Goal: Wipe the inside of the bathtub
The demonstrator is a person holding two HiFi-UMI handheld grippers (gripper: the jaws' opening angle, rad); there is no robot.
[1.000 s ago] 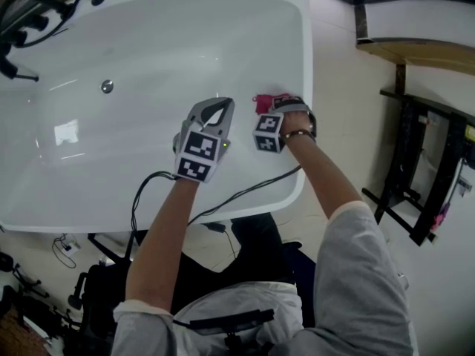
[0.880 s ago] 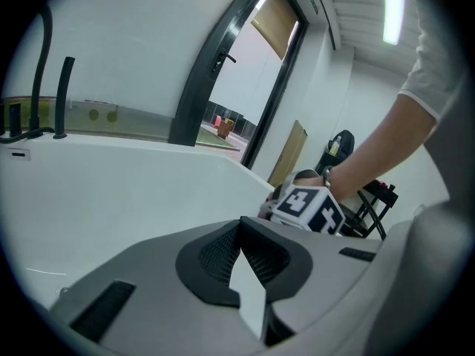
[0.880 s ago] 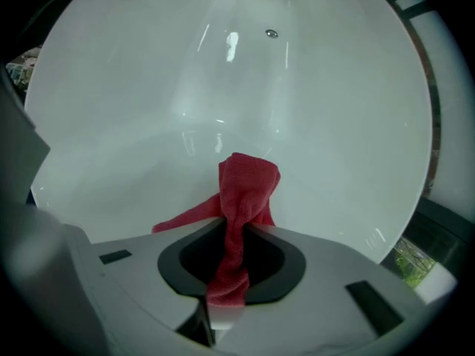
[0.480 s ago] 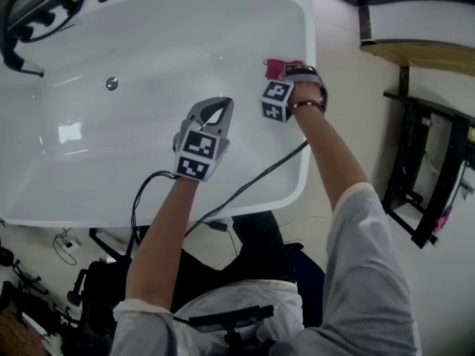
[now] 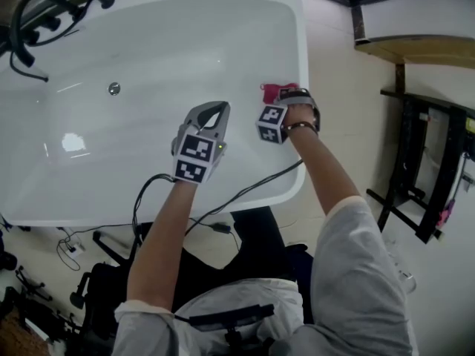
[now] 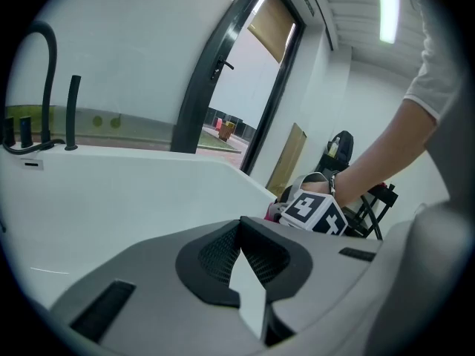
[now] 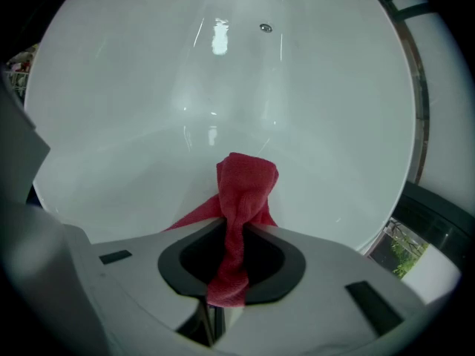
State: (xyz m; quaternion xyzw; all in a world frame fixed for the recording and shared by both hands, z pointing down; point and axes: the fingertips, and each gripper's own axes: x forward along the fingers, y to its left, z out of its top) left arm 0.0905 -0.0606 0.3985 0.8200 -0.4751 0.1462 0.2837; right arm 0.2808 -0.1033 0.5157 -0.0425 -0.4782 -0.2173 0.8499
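White bathtub [image 5: 111, 147] fills the upper head view. L gripper [image 6: 249, 295] hangs over its interior, jaws closed w/ nothing between. R gripper [image 7: 226, 277], at 3 o'clock of it, is clamped on a red cloth [image 7: 243, 188] (bunched at tub's inner wall, near the rim). Drain [image 5: 114, 88] at 10 o'clock.

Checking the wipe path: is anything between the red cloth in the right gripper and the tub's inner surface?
Nothing visible does. The right gripper is shut on the red cloth, which faces bare bathtub wall, with only the drain farther on. The left gripper is off to the side.
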